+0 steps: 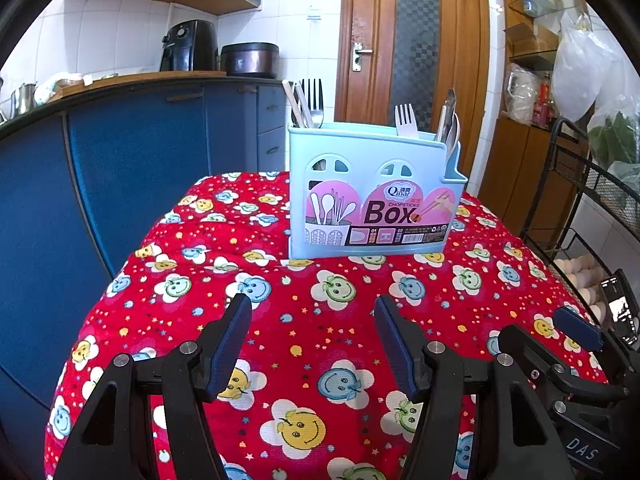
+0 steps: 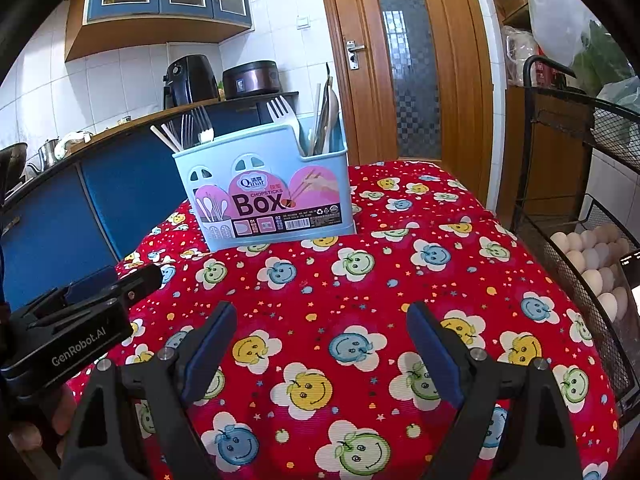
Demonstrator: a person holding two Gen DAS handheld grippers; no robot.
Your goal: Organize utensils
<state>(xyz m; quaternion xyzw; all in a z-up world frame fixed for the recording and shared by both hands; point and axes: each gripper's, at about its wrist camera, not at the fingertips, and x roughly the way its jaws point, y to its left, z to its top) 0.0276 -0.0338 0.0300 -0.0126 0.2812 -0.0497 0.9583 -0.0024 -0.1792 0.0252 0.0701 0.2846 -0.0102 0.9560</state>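
Note:
A light blue chopsticks box [image 1: 370, 196] [image 2: 268, 192] stands upright at the far end of the red smiley-print tablecloth [image 1: 320, 320] [image 2: 360, 280]. Metal forks [image 1: 314, 100] [image 2: 200, 126] and wooden chopsticks [image 1: 294, 104] [image 2: 166, 138] stick out of its left compartment. A white plastic fork [image 1: 406, 120] [image 2: 282, 114] and metal utensils [image 1: 450, 118] [image 2: 326, 112] stand on its right side. My left gripper [image 1: 312, 320] hovers open over the near cloth, nothing between its fingers. My right gripper [image 2: 320, 332] is open and empty too, beside it.
A black wire rack with eggs [image 2: 592, 260] [image 1: 580, 276] stands right of the table. Blue cabinets [image 1: 140, 168] with an air fryer [image 1: 190, 46] and a cooker line the left. A wooden door [image 1: 412, 44] is behind the box. A hand [image 2: 36, 432] holds the left gripper's body.

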